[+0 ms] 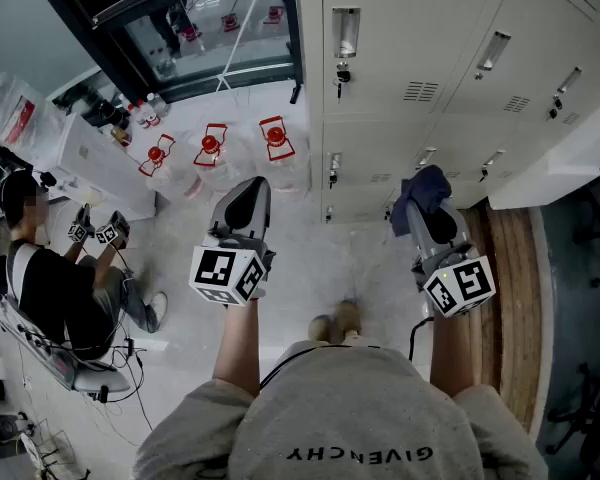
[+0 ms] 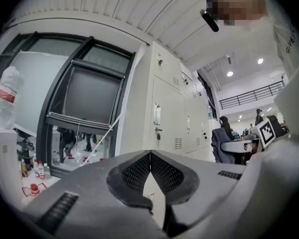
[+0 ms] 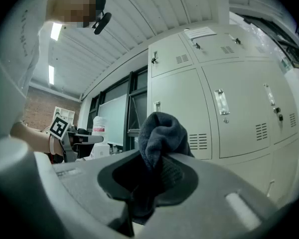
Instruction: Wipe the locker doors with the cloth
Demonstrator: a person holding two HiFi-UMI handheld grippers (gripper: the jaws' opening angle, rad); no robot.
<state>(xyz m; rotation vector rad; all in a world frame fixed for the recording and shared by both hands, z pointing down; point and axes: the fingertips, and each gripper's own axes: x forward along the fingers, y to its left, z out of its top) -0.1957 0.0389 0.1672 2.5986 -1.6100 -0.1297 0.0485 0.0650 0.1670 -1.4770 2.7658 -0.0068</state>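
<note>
This was a workplace locker area: cream metal lockers (image 1: 410, 58) lined the wall, a dark-framed window (image 1: 200, 28) adjoined them, and red-capped water jugs (image 1: 210, 158) stood on the pale floor (image 1: 310, 258).

The locker doors (image 1: 410, 78) looked like painted sheet metal: pale grey, smooth, with a soft satin sheen. Their recessed handles (image 1: 345, 31) were bright polished metal. The cloth (image 3: 159, 133) was dark blue-grey, fleecy, thick-napped and wholly matt. The left gripper (image 2: 150, 163) and the right gripper (image 3: 159, 158) had shells of matt grey plastic, and the left one's pads (image 2: 137, 173) were black with a fine gridded texture that looked rubbery. The floor (image 1: 310, 258) was pale, speckled and smooth, faintly glossy. A brown strip (image 1: 515, 288) beside the lockers was probably wood, grained and dull. The jugs (image 1: 210, 163) were clear plastic.
</note>
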